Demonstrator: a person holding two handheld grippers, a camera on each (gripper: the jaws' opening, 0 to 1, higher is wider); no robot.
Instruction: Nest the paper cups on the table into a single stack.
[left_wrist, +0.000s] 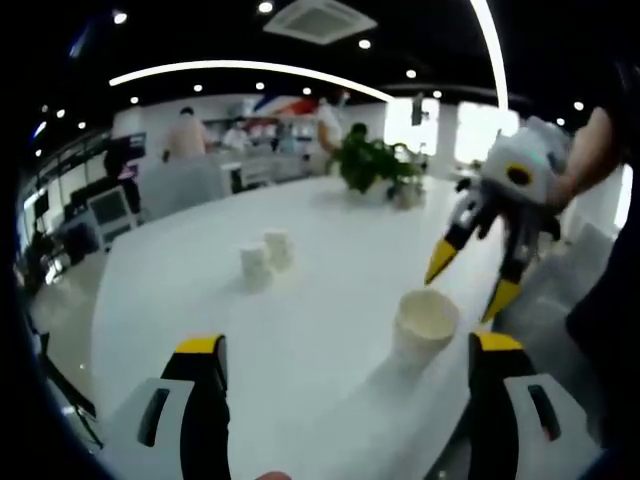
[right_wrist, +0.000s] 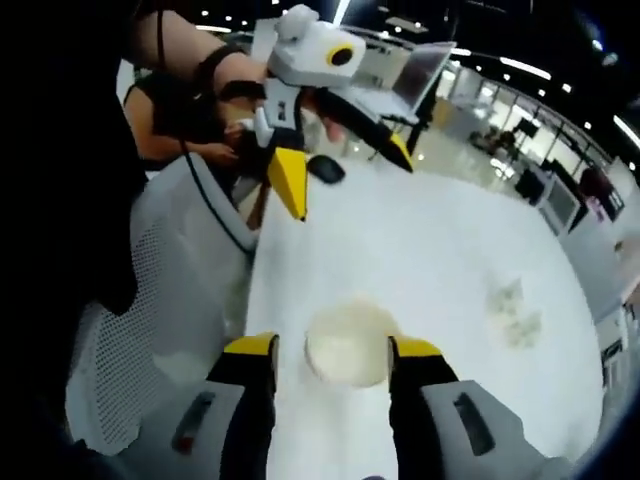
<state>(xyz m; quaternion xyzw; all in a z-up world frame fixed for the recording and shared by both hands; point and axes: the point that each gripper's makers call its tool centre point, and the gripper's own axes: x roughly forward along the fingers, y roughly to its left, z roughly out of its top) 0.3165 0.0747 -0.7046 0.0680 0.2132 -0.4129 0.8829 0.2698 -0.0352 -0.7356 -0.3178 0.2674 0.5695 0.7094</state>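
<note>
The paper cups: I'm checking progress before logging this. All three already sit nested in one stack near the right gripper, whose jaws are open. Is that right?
Not quite. The cups are not nested yet. The left gripper view shows the near paper cup standing alone below the open right gripper, while two far paper cups stand apart farther along the white table.

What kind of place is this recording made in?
Probably an open office or lab: a long white table with a potted plant, a laptop, a mesh chair, and ceiling strip lights.
</note>
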